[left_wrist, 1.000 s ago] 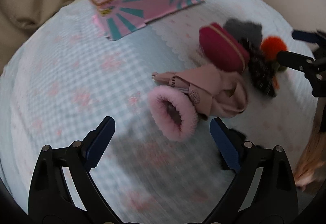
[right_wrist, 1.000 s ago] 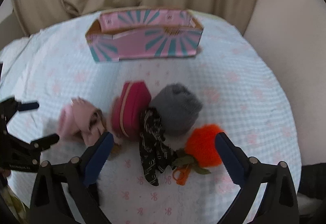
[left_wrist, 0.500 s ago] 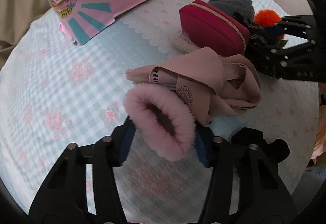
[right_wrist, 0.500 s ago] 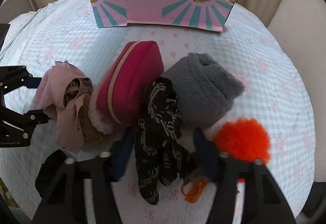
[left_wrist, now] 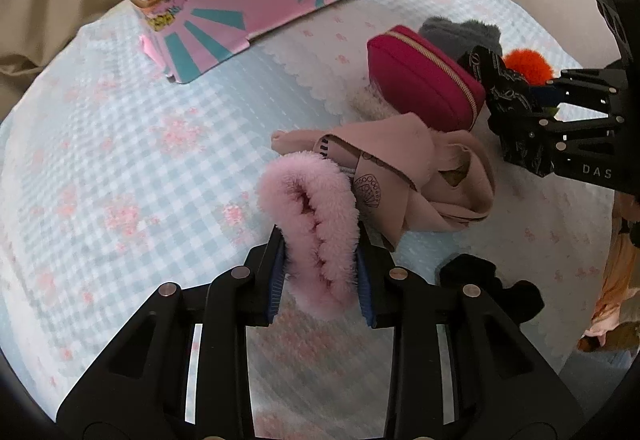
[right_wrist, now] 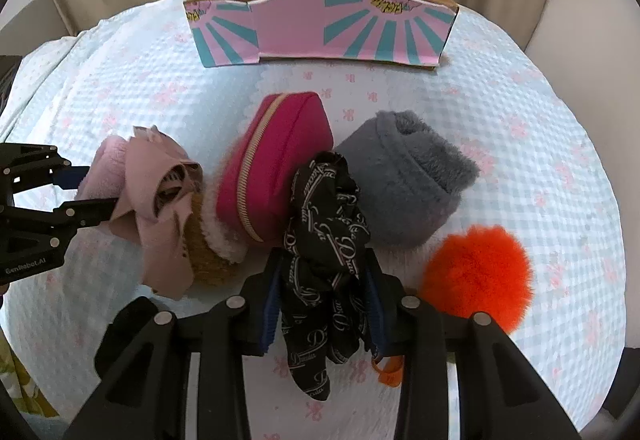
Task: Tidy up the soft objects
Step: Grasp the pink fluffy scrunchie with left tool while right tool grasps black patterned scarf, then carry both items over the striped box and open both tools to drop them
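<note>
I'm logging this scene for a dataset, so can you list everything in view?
fluffy cuff: 1, pink, near left, pinched
beige scarf: 1, dusty pink, bunched beside the cuff
zip pouch: 1, magenta, centre
printed scarf: 1, black with white lettering, between pouch and grey item, pinched
fuzzy grey item: 1, grey, right of centre
pompom: 1, orange, near right
cardboard box: 1, pink and teal, far side, open top
tablecloth: 1, pale blue check
left gripper: 1, black, shut on cuff
right gripper: 1, black, shut on printed scarf
</note>
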### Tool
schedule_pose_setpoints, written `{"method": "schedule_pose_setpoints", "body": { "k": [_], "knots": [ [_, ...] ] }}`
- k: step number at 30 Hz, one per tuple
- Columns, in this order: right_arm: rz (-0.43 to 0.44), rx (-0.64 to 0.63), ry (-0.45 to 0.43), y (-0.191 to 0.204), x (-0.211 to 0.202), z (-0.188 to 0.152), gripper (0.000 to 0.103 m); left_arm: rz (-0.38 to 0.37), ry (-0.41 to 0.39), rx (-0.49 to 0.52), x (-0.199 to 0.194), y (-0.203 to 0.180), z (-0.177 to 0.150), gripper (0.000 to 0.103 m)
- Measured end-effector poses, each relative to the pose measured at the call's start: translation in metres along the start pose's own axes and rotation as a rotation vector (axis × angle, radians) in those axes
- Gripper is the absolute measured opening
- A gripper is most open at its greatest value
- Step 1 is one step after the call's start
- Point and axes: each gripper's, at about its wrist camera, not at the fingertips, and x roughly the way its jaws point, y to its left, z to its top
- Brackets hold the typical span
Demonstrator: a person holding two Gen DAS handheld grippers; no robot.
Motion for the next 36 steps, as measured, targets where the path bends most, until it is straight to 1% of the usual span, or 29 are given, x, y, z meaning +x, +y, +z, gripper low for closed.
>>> {"method": "schedule_pose_setpoints", "body": {
  "k": [4,9,15,22,27,32,36],
  "knots": [
    [0.003,0.005,-0.014,0.003,-0.012,0.0,0.034,0.013,-0.007,-0.017,-0.013,0.001,-0.001,0.027],
    [0.002,0.021,-0.038,0.001,-0.036,0.005,0.034,0.029,-0.027,-0.045,-0.04,0.0,0.001,0.027],
    [0.003,0.053,-0.071,-0.004,-0.072,0.019,0.034,0.046,-0.057,-0.089,-0.076,-0.004,0.016,0.027],
    [0.014,0.109,-0.115,-0.017,-0.126,0.046,0.034,0.07,-0.109,-0.178,-0.136,-0.014,0.048,0.027],
    [0.034,0.126,-0.138,-0.029,-0.166,0.066,0.034,0.091,-0.146,-0.241,-0.174,-0.023,0.074,0.027],
    [0.061,0.131,-0.153,-0.049,-0.196,0.092,0.034,0.12,-0.178,-0.308,-0.202,-0.033,0.106,0.027],
    [0.077,0.09,-0.173,-0.071,-0.213,0.119,0.034,0.155,-0.198,-0.371,-0.214,-0.041,0.137,0.027]
  ]
}}
